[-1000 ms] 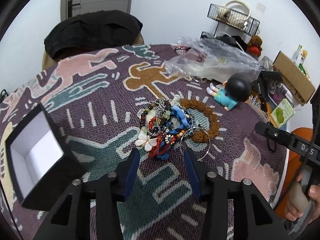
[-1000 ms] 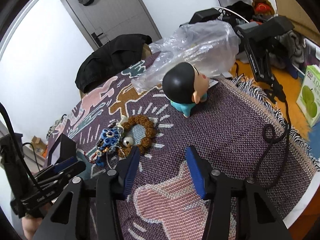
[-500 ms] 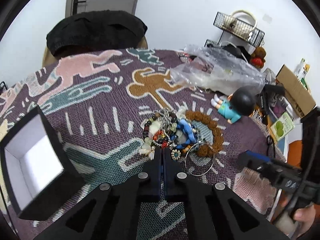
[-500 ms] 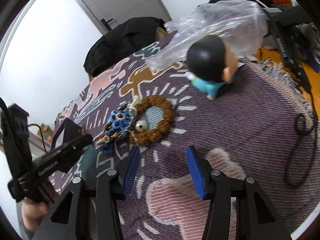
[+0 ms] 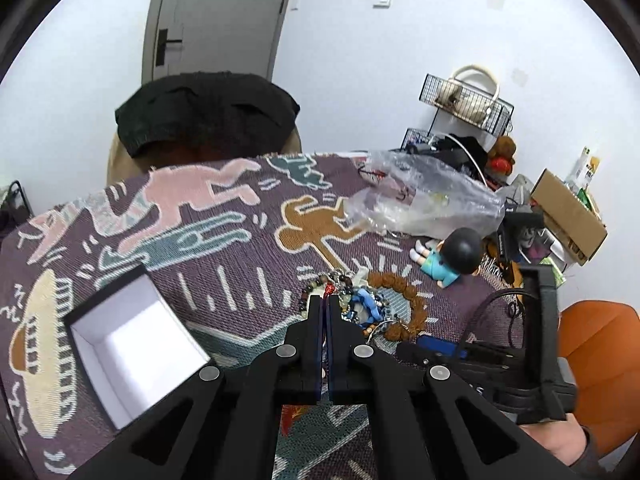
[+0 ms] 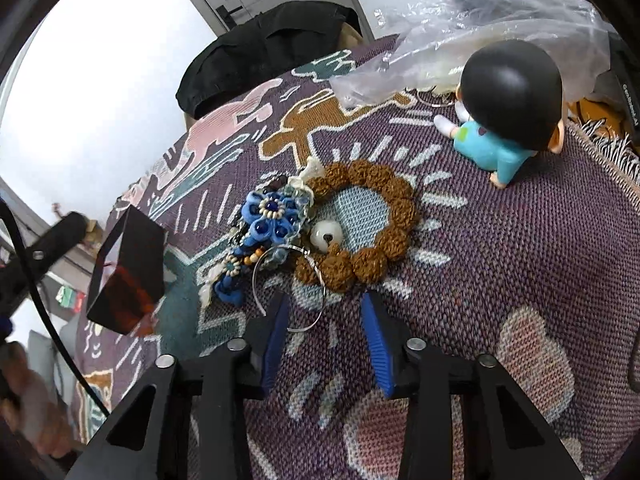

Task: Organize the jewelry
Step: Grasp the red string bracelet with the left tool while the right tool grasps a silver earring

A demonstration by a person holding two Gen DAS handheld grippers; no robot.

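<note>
Right wrist: one brown bead bracelet (image 6: 362, 232), one silver bangle (image 6: 290, 288), one box (image 6: 130, 264).

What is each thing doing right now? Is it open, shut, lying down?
left tool: shut, maybe pinching a red bit; cannot tell.
right tool: open, holding nothing.
black box: open, white inside, empty.
jewelry pile: tangled, lying on the blanket.
brown bead bracelet: flat, a closed ring.
silver hoop: flat, between the right tool's fingers.
doll: lying down.
plastic bag: crumpled.
</note>
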